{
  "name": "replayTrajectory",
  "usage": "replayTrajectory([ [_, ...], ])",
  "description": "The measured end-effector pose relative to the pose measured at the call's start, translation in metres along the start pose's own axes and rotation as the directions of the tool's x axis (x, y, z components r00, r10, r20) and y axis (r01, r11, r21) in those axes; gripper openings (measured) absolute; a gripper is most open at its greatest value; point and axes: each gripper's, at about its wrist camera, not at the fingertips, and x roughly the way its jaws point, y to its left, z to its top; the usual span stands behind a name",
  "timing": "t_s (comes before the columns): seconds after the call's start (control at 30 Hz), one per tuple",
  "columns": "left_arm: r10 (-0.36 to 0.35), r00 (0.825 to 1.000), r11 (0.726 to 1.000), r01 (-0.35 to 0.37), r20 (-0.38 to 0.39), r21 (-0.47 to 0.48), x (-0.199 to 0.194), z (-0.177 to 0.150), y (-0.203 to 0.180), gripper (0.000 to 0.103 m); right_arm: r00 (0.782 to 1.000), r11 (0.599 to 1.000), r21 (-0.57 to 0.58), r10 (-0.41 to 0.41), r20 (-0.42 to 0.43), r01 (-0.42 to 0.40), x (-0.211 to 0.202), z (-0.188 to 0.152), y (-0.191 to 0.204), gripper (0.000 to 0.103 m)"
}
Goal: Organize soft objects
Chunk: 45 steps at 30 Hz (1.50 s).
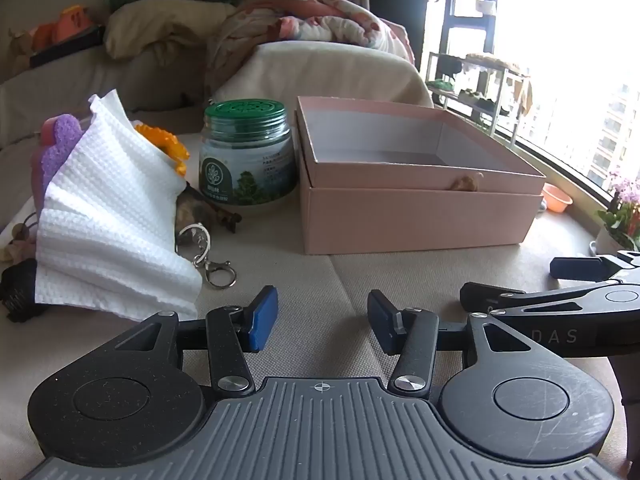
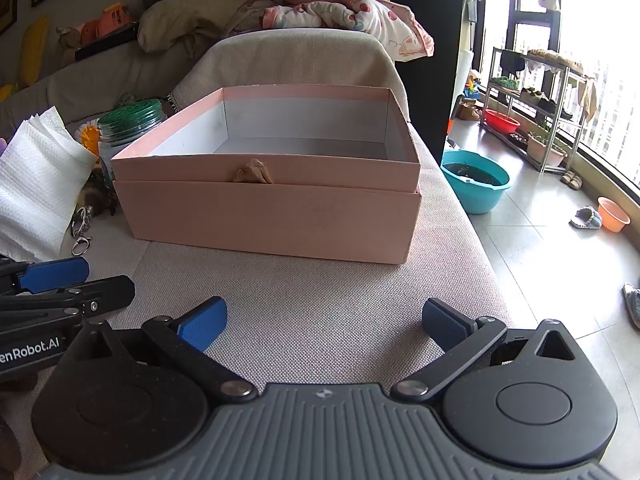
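Both grippers are hovering low over a beige upholstered cushion (image 2: pixel 320 300), side by side and holding nothing. The left gripper (image 1: pixel 322 320) is showing its blue-padded fingers (image 1: pixel 264 318) spread apart with bare fabric between them; the right gripper (image 2: pixel 324 322) is standing with its jaws parted wider still, likewise over bare fabric. Ahead of both, a pink cardboard box (image 2: pixel 272 216) is sitting open on the cushion, its pale interior facing up and a small tan tuft (image 2: pixel 253 172) poking out at the middle of its front wall. The soft objects are lying in a loose heap to the left of the box: a white textured cloth (image 1: pixel 108 208) is draping over the pile, with a purple sponge-like piece (image 1: pixel 60 148) and an orange flower-shaped item (image 1: pixel 168 148) showing behind its upper edge, and a dark object (image 1: pixel 16 288) is lying at its lower left corner, too obscured to identify. A clear jar with a green perforated lid (image 1: pixel 245 156) is standing between the heap and the box, just beside the box's left wall. A metal keyring with a clasp (image 1: pixel 208 256) is resting on the cushion at the cloth's right edge. In the left wrist view the right gripper is appearing at the far right edge.
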Motion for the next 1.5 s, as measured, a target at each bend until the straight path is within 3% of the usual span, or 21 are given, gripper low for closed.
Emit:
replayTrajectory([
  [0.33,0.036,0.999,0.998,-0.035,-0.009,0.047,0.007,0.002,-0.007,0.055,1.0,1.0,0.0,0.0,0.0,0.0,-0.001,0.0,0.0,0.103],
  [1.5,0.028,1.0,0.999,-0.028,0.001,0.038,0.002,-0.001,-0.008,0.055,1.0,1.0,0.008,-0.006,0.0,0.006,0.0,0.001,0.003,0.103],
])
